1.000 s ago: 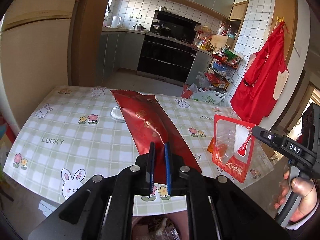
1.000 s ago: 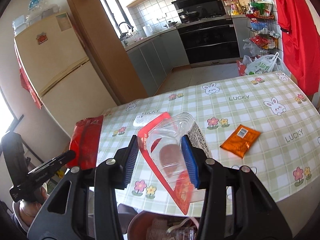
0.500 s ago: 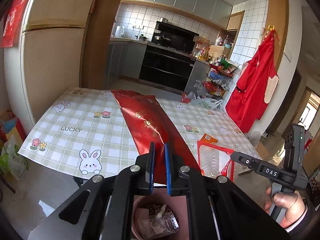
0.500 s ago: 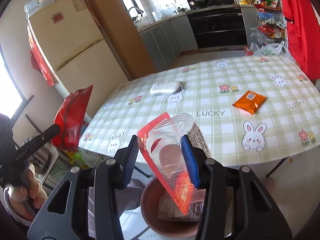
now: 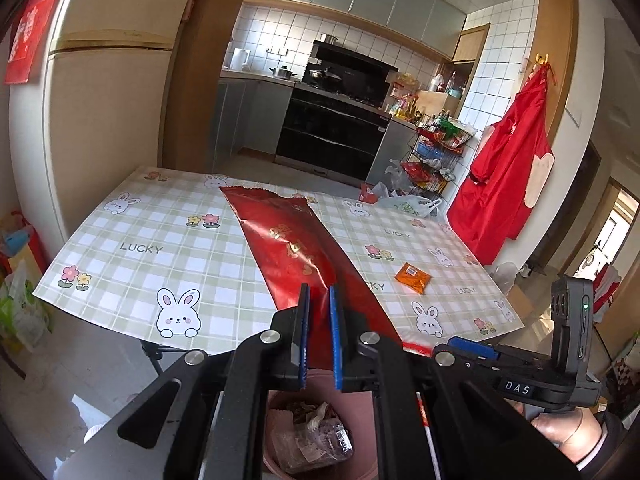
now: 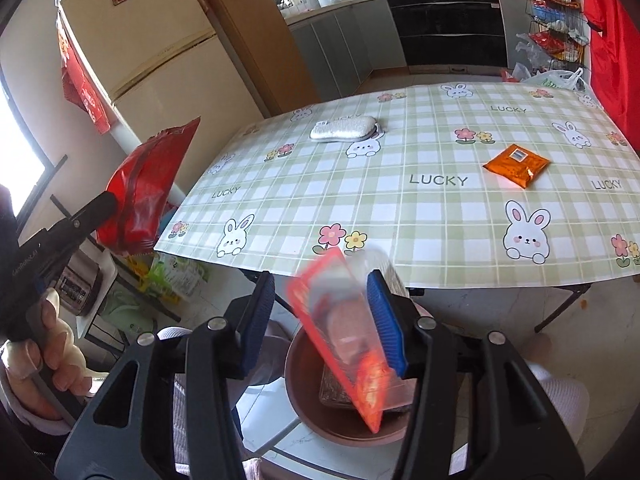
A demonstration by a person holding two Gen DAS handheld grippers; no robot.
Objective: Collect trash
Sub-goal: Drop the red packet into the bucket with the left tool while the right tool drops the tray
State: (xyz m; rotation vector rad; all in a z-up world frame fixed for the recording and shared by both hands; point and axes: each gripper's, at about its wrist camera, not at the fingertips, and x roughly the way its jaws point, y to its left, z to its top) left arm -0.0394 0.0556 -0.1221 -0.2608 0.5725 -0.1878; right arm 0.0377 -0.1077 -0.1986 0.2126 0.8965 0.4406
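Note:
My left gripper (image 5: 319,300) is shut on a long red foil bag (image 5: 288,240), held out in front of the table and above a brown trash bin (image 5: 316,440). The bag also shows in the right wrist view (image 6: 144,192). My right gripper (image 6: 320,292) has opened; a clear plastic tray with a red-orange card edge (image 6: 344,336) is blurred, leaning on the right pad and dropping toward the bin (image 6: 340,420) below. An orange packet (image 6: 516,164) lies on the checked tablecloth (image 6: 400,208), also in the left wrist view (image 5: 413,278).
A white sponge-like pad (image 6: 344,128) lies at the table's far side. A fridge (image 5: 100,120) stands to the left, kitchen counters and stove (image 5: 336,128) behind, a red apron (image 5: 512,184) on the right wall. Bags lie on the floor by the table's left edge (image 6: 176,276).
Both grippers have drawn back from the table to over the bin. My right gripper's jaws have widened and the plastic tray is slipping downward, blurred. The left still grips the red bag.

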